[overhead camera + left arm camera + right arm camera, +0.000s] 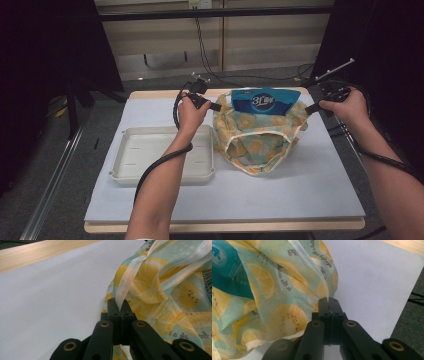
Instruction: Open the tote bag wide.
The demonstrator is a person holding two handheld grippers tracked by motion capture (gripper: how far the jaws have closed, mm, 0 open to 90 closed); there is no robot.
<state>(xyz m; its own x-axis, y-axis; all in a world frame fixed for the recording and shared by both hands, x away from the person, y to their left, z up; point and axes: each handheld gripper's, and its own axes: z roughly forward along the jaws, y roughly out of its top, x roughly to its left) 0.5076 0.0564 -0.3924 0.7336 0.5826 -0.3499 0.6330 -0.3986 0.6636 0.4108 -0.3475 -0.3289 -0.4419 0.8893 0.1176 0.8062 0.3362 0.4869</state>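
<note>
The lemon-print bag (257, 140) sits mid-table on the white mat (300, 190), a blue pouch (265, 102) poking from its mouth. The left gripper (119, 305) is clamped tight on the bag's left rim, the right gripper (328, 302) pinched closed on the right rim. Mouth stretched wide, likely mid-bagging; next calls for steady, even tension. The empty tray (150, 175) waits just beside.

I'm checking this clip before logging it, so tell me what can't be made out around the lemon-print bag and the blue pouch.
- Blue pouch: its lower part is hidden inside the lemon-print bag in the high view; the small print is too small to read.
- Left hand-held gripper: in the high view the hand covers its body.
- Bag lettering: cut off by folds in the right gripper view.
- White tray: the forearm crosses its right side.
</note>
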